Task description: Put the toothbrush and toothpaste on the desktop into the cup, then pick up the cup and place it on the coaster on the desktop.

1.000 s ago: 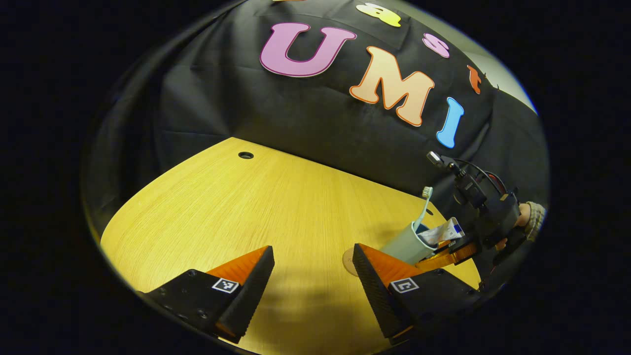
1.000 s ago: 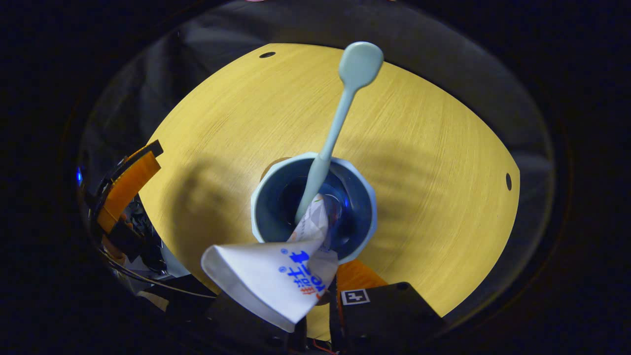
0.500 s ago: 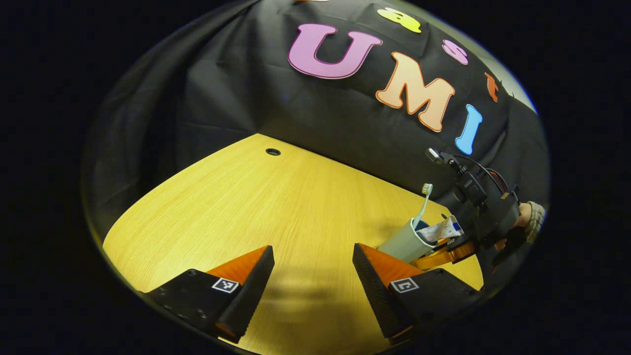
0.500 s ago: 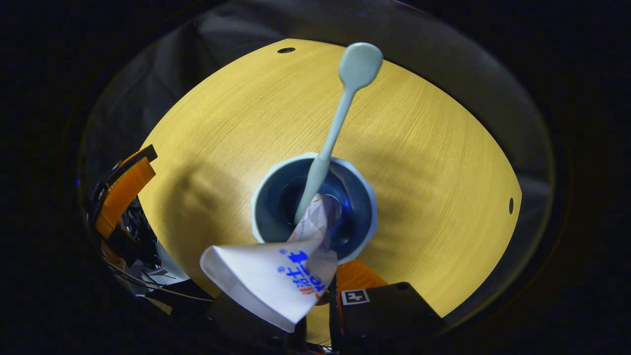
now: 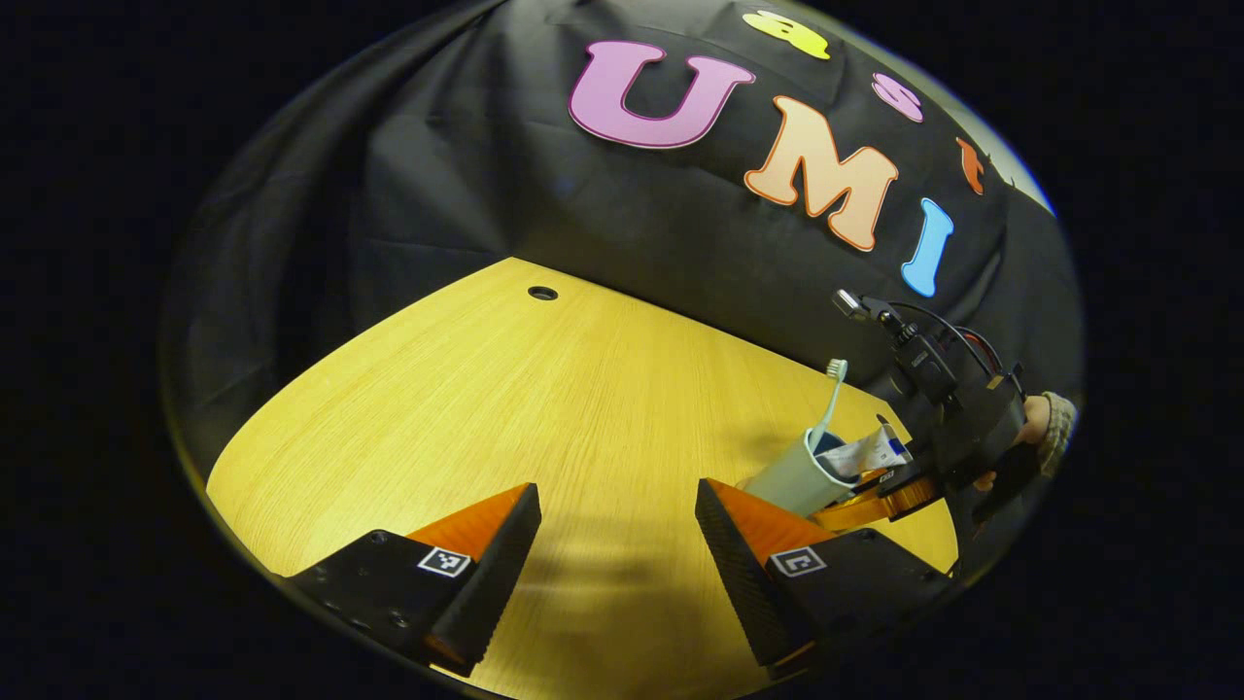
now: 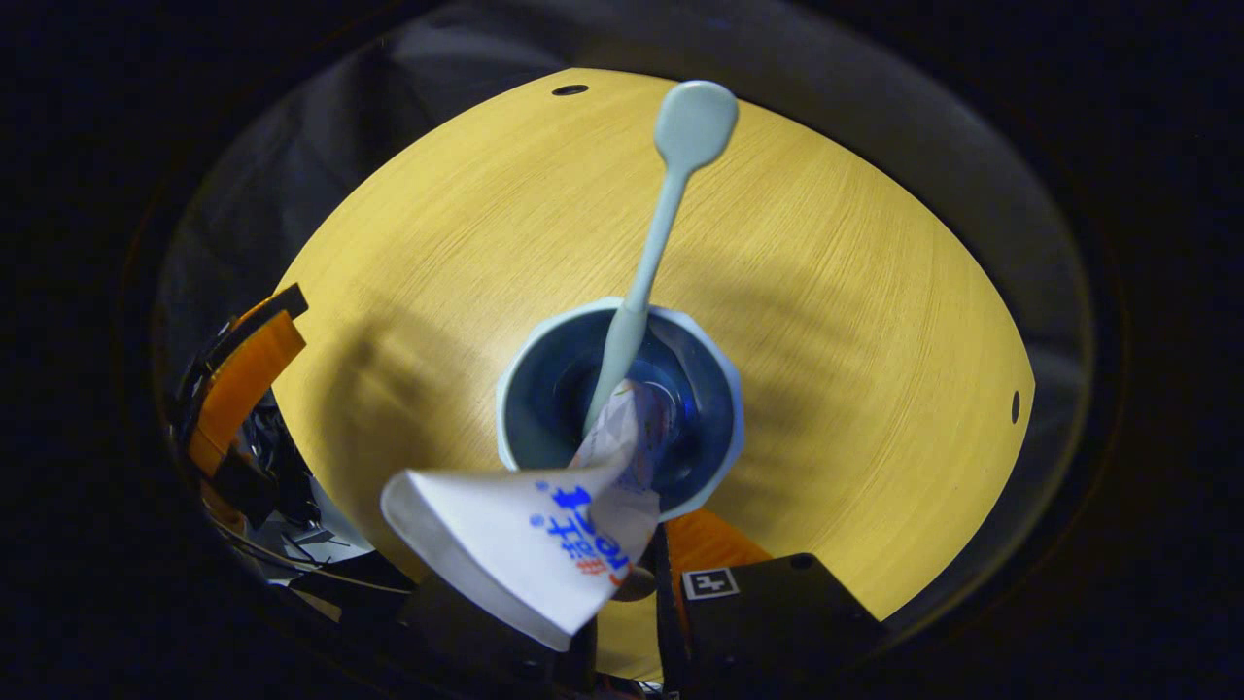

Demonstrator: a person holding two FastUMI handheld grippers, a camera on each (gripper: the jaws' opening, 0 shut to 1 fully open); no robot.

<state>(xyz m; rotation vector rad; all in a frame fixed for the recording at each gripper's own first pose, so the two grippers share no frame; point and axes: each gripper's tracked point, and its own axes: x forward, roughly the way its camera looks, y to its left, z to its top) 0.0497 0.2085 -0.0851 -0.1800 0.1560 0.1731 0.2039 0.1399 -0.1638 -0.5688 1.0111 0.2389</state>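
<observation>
A pale blue cup (image 6: pixel 620 408) sits in the middle of the right gripper view, seen from above. A light green toothbrush (image 6: pixel 661 224) and a white toothpaste tube (image 6: pixel 525 544) stand in it. My right gripper (image 6: pixel 651 578) is shut on the cup's near rim, and the tube hides one finger. In the left gripper view the cup (image 5: pixel 792 478) leans at the far right of the wooden desk (image 5: pixel 505 408), with the right gripper (image 5: pixel 880 491) on it and the toothbrush (image 5: pixel 831 399) sticking up. My left gripper (image 5: pixel 617 506) is open and holds nothing. Whether the cup rests on the desk I cannot tell.
A hand with a knitted cuff (image 5: pixel 1045 428) holds the right gripper. The desk has small round holes (image 5: pixel 542 293) (image 6: pixel 1015 406) near its edges. The black cloth wall (image 5: pixel 583 214) runs behind the desk. Part of the left gripper (image 6: pixel 243 379) shows at the left of the right gripper view.
In the left gripper view the cup and right gripper have drifted right and farther off. A tan disc beside my right-hand finger one second ago is out of sight. The toothpaste tube shifted slightly.
</observation>
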